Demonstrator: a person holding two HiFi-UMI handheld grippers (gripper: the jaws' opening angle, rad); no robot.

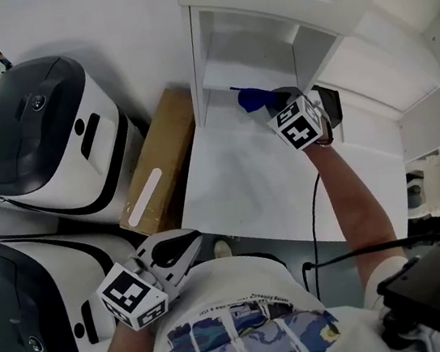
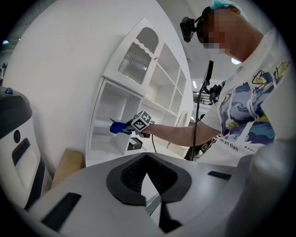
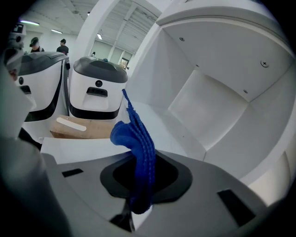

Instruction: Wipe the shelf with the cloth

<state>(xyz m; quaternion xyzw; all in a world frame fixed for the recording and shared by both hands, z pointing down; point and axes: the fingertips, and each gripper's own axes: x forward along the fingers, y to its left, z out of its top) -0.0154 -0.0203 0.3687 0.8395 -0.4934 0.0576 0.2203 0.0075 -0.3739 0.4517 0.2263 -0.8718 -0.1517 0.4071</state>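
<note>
The cloth is deep blue with a ribbed, knitted weave. It is bunched into a narrow upright fold with one corner pointing up. The right gripper is clamped on its lower end, so most of the fabric stands free beyond the jaws. The cloth sits just inside the open lower compartment of a white cabinet, over the back of the broad white shelf. No view shows whether it touches the shelf surface.

The left gripper hangs low near the person's printed shirt, well apart from the cabinet. Its jaws are together at the tips with nothing between them.

A cardboard box with a pale strip on top lies just beside the cabinet's left wall. Left of it stand two large white machines with dark lids. A black cable runs along the outstretched right forearm.

Only the left gripper view takes in the cabinet's full height. There a ribbed glass door sits above the compartment, and open shelves run to its right. Only the right gripper view looks into the compartment's bare white corner, and it also shows two distant people under ceiling lights.
</note>
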